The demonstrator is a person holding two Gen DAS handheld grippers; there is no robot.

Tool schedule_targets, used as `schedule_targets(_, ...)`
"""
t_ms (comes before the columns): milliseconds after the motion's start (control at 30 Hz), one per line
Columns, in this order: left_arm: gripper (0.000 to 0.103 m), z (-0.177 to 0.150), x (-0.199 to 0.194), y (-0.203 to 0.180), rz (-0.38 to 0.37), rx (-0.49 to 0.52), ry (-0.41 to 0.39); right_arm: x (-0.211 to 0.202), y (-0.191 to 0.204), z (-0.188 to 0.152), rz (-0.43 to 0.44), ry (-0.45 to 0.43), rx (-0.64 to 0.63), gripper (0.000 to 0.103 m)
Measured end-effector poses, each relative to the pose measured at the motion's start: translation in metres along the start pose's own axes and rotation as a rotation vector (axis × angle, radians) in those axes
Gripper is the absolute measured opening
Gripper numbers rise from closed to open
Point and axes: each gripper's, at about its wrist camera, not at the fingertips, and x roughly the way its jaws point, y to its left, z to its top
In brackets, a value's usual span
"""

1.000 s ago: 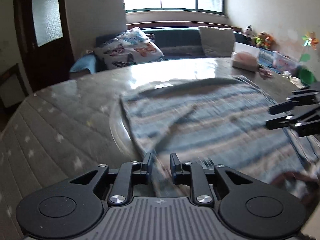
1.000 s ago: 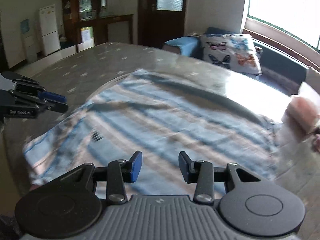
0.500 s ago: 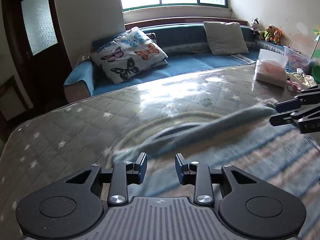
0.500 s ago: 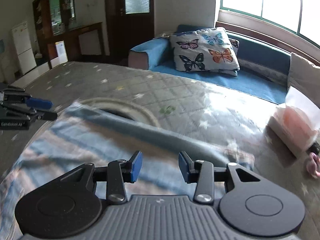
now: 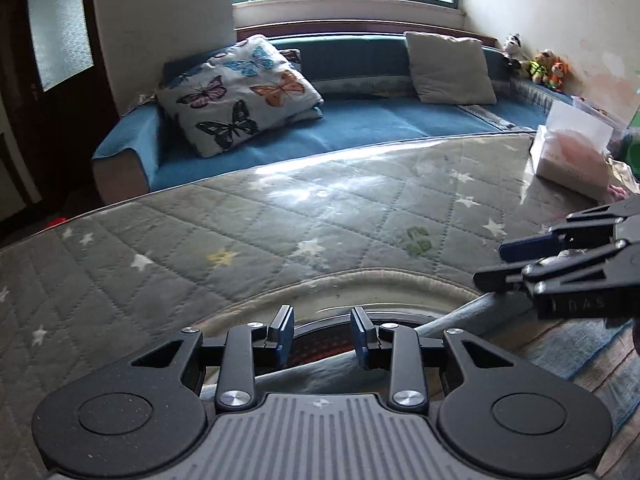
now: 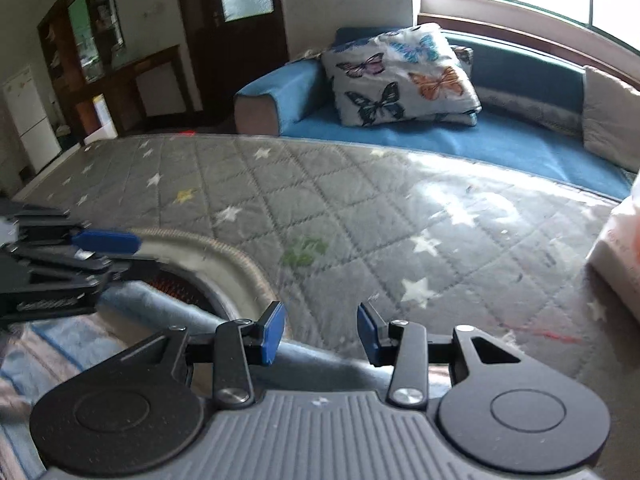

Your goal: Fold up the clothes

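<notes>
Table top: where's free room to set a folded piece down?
Free: the quilted cover between the striped garment's collar and the sofa-side edge, wide and bare. Crowded: the far right corner by the tissue pack, and the near edge where the left gripper and right gripper hover.

table cover (image 5: 248,216): quilted cloth, glossy sheen w/ glare upper centre
garment (image 6: 56,344): soft striped knit, matt
left gripper (image 5: 322,336): matt black plastic, metal screws
butterfly pillow (image 5: 240,92): printed cloth
sofa (image 5: 360,128): blue fabric, matt
</notes>
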Motion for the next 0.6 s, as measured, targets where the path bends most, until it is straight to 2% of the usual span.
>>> schedule_targets(133, 0.04, -0.001, -0.001, -0.006, -0.026, 0.027, -0.012, -0.012, 0.007, -0.01, 0.025, -0.001, -0.034, 0.04)
schedule_targets(333, 0.04, -0.011, -0.003, -0.014, -0.063, 0.079, 0.001, -0.019, 0.021, -0.026, 0.007, 0.004, -0.123, 0.04)
schedule_targets(600, 0.04, -0.028, -0.004, -0.023, -0.075, 0.156, 0.015, -0.023, 0.025, -0.032, 0.006, 0.009, -0.178, 0.04)
